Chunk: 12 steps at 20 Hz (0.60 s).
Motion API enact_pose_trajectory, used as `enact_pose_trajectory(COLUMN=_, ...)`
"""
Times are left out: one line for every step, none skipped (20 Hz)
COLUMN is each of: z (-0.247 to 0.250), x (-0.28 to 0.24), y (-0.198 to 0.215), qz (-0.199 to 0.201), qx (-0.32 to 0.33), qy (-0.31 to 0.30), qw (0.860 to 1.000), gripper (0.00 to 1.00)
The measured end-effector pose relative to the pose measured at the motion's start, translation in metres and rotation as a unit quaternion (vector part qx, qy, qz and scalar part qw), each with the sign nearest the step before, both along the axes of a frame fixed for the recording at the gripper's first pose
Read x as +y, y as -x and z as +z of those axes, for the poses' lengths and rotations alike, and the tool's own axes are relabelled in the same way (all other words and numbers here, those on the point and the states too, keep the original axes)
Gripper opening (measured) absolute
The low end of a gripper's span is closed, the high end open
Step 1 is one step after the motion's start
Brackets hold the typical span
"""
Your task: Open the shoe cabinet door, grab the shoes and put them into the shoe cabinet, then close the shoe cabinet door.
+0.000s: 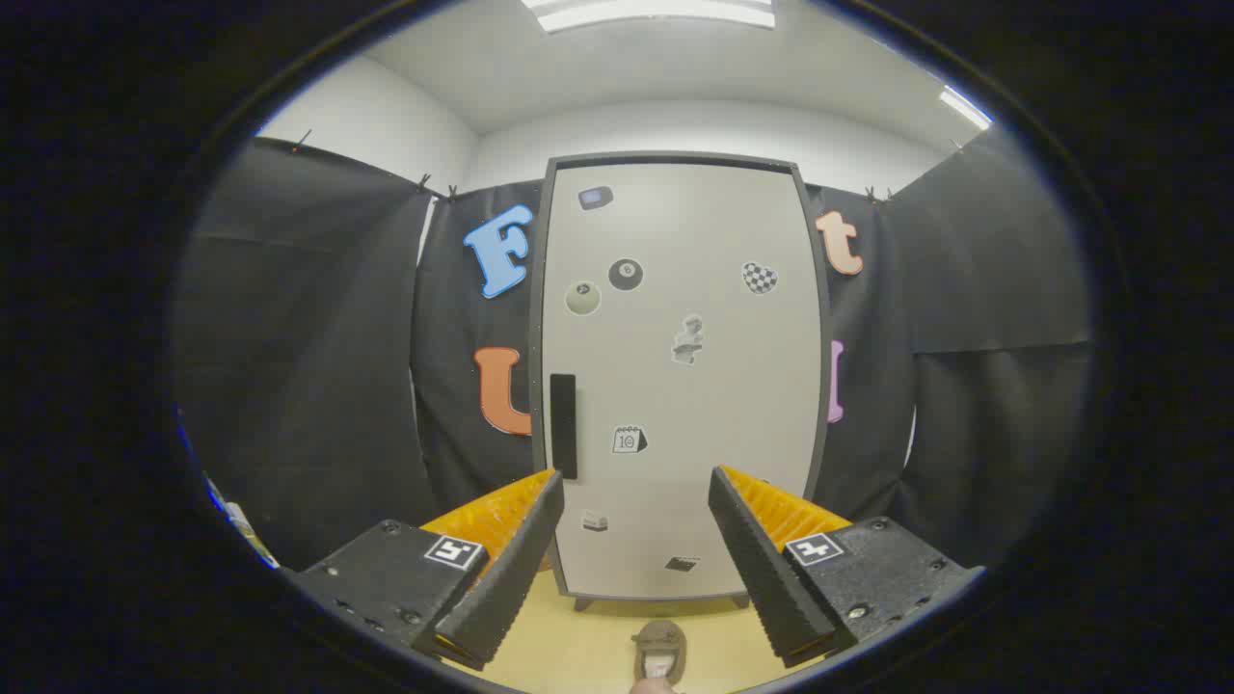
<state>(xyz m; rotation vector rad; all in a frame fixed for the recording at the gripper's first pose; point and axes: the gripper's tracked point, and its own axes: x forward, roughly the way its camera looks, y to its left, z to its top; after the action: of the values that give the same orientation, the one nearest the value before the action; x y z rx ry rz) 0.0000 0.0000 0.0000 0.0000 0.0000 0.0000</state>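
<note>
A calendar sticker (629, 440) on the shoe cabinet door (733, 405) reads "10".

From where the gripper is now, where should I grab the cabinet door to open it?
Take the dark vertical handle on the door, beyond the open gripper. It sits near the door's left edge, so the hinges are probably on the right. Come straight on, one finger on each long side of the handle, then pull.
</note>
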Motion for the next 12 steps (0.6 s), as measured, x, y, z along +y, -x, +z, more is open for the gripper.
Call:
enact_pose_trajectory(z=-0.0003, x=-0.0023, y=0.0009, qz=-0.002, qx=-0.001, qy=-0.001, qw=1.000, gripper=0.99)
enact_pose_trajectory(z=-0.0002, x=-0.0033, y=0.0016, qz=-0.002, qx=-0.001, qy=-0.003, qw=1.000, gripper=0.99)
enact_pose_trajectory(z=-0.0002, x=-0.0039, y=0.0023, qz=-0.003, qx=-0.002, qy=-0.005, qw=1.000, gripper=0.99)
enact_pose_trajectory(z=0.0003, x=-0.0052, y=0.0020, qz=-0.003, qx=-0.001, qy=-0.004, qw=1.000, gripper=0.99)
enact_pose_trajectory(z=0.0002, x=-0.0071, y=0.0015, qz=-0.004, qx=-0.001, qy=-0.003, qw=1.000, gripper=0.99)
enact_pose_trajectory(z=0.0003, x=-0.0081, y=0.0019, qz=-0.005, qx=-0.002, qy=-0.004, qw=1.000, gripper=0.99)
enact_pose_trajectory(z=-0.0008, x=-0.0083, y=0.0013, qz=-0.005, qx=-0.001, qy=-0.006, qw=1.000, gripper=0.99)
enact_pose_trajectory(z=-0.0006, x=-0.0075, y=0.0001, qz=-0.004, qx=0.000, qy=-0.008, qw=1.000, gripper=0.99)
enact_pose_trajectory(z=-0.0013, x=-0.0080, y=-0.0002, qz=-0.003, qx=0.000, qy=-0.008, qw=1.000, gripper=0.99)
enact_pose_trajectory(z=-0.0002, x=-0.0091, y=-0.0014, qz=-0.005, qx=-0.001, qy=-0.009, qw=1.000, gripper=0.99)
enact_pose_trajectory(z=-0.0006, x=-0.0105, y=-0.0024, qz=-0.007, qx=-0.002, qy=-0.009, qw=1.000, gripper=0.99)
enact_pose_trajectory(z=-0.0014, x=-0.0110, y=-0.0033, qz=-0.007, qx=-0.001, qy=-0.010, qw=1.000, gripper=0.99)
